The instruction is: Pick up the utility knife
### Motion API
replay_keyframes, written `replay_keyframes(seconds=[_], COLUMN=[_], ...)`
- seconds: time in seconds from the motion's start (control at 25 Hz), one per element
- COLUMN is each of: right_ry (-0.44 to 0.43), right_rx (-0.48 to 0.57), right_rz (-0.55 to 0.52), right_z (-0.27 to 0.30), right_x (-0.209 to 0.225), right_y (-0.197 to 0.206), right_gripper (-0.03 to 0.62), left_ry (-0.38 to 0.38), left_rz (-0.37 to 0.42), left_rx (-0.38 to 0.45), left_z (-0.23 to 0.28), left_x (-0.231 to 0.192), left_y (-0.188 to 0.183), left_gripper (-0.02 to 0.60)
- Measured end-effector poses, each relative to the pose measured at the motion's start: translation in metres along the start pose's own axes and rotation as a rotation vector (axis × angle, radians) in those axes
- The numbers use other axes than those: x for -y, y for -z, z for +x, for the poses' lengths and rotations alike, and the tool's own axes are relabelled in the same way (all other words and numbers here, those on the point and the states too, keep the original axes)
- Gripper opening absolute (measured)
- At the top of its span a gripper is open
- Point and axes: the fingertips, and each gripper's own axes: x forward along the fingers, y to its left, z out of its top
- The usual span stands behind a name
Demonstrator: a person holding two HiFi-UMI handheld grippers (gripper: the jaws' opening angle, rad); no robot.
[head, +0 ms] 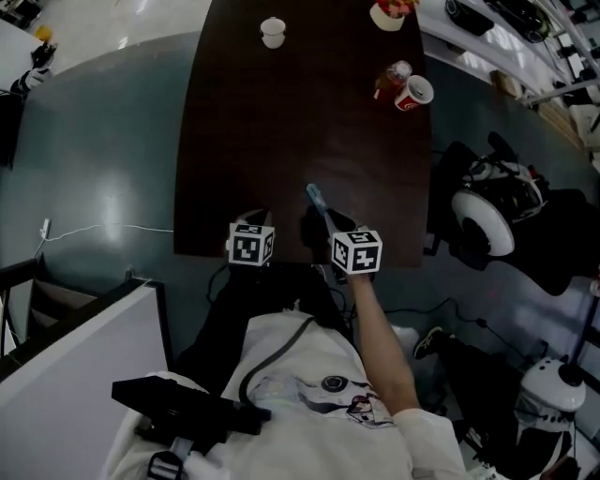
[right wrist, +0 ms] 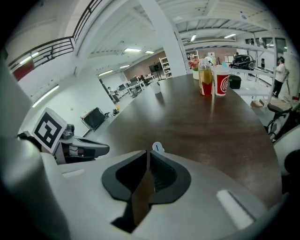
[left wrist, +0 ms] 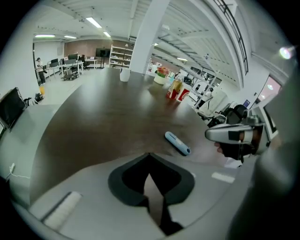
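Note:
The utility knife (head: pixel 317 199) is a slim light-blue bar lying on the dark brown table (head: pixel 281 141), close to the near edge. In the left gripper view the knife (left wrist: pixel 177 143) lies just ahead and to the right of my left gripper (left wrist: pixel 149 154), whose jaw tips meet with nothing in them. In the right gripper view only the knife's end (right wrist: pixel 158 147) peeks over my right gripper (right wrist: pixel 147 152), directly in front of it. That gripper's jaws stand a narrow slit apart, with nothing between them. Both marker cubes (head: pixel 251 244) (head: pixel 356 251) hover at the table's near edge.
At the far end of the table stand a white cup (head: pixel 273 32), a red cup (head: pixel 414 93), a drink bottle (head: pixel 392 79) and a flower pot (head: pixel 389 13). A black-and-white chair (head: pixel 487 220) stands right of the table. A white partition (head: pixel 75 375) is at lower left.

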Motion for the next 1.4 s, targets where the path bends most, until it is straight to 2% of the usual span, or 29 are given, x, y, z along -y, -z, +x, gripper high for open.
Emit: replay_keyframes(seconds=[0.28,0.48,0.84,1.08,1.4], right_ry=[-0.009,0.075,0.035,0.04,0.127], right_rx=[-0.078,-0.097,-0.196,-0.25,-0.252], right_rz=[-0.013,-0.048,-0.117,-0.135,-0.19], right_z=[0.024,0.038,0.061,0.065,0.072], right_x=[0.008,0.025,0.026,0.022,0.023], right_y=[0.012,0.013,0.028,0.043,0.045], right_gripper=[0.042,0.074,0.134,0.137,0.106], left_ry=[0.0,0.004,0.001,0.0,-0.008], left_rz=[0.002,0.001,-0.024,-0.029,-0.037], left_rx=[-0.033,-0.035,-0.035,-0.031,-0.033], left_z=[0.008,0.007,0.004,0.003,0.002], left_x=[0.002,0.0,-0.004,-0.003,-0.009], left_y=[0.005,0.0,-0.004,-0.005,-0.001], left_gripper=[-0.002,-0.002,-0.002,-0.002,-0.002])
